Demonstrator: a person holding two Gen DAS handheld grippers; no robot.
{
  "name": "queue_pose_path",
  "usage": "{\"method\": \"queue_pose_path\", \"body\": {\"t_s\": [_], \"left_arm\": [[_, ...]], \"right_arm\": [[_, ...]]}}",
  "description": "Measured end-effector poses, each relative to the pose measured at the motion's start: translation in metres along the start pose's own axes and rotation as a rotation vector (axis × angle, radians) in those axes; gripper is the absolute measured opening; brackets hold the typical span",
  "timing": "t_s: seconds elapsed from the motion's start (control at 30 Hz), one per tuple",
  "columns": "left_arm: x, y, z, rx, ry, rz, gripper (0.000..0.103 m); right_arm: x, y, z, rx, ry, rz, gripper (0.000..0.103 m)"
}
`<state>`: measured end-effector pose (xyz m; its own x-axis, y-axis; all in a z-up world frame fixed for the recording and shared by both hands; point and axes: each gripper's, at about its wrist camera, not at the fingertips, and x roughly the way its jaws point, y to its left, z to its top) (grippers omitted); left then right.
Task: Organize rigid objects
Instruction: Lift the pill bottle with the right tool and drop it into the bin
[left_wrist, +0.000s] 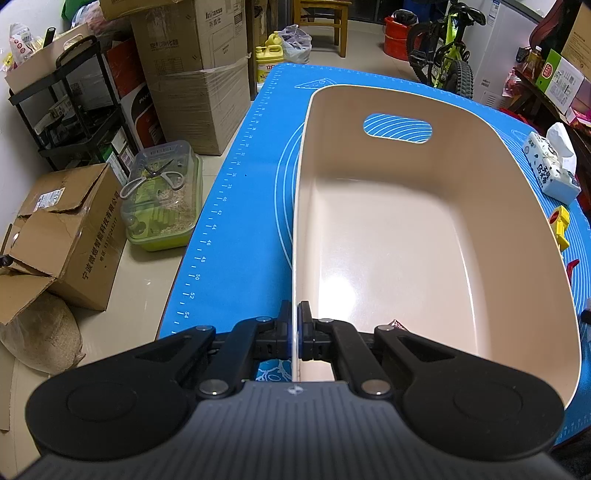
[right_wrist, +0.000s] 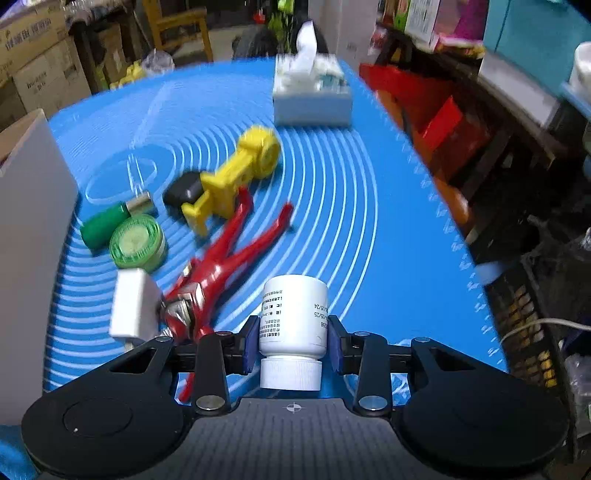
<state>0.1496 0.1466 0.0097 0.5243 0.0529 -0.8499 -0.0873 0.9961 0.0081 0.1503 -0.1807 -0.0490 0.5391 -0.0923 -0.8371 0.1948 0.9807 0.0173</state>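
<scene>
Nearest the lens in the right wrist view, our right gripper (right_wrist: 291, 341) pinches a white pill bottle (right_wrist: 293, 319) by its sides, cap toward the camera, low in the frame's centre. Beyond it on the blue mat (right_wrist: 369, 229) lie a red figure (right_wrist: 221, 262), a white charger block (right_wrist: 135, 308), a round green container (right_wrist: 137, 242), a green tube (right_wrist: 105, 225) and a yellow toy (right_wrist: 240, 173), clustered left of centre; a tissue box (right_wrist: 312, 94) sits at the upper middle. In the left wrist view, our left gripper (left_wrist: 294, 330) is clamped on the near rim of the beige bin (left_wrist: 517, 236), which fills the centre of the frame on the bench.
</scene>
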Motion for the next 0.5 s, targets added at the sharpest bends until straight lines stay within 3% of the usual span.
{"method": "queue_pose_path", "body": {"t_s": [0.5], "left_arm": [[0.0,0.0,0.0,0.001,0.0,0.0,0.004]], "right_arm": [[-0.083,0.024,0.013,0.048,-0.321,0.133,0.044]]}}
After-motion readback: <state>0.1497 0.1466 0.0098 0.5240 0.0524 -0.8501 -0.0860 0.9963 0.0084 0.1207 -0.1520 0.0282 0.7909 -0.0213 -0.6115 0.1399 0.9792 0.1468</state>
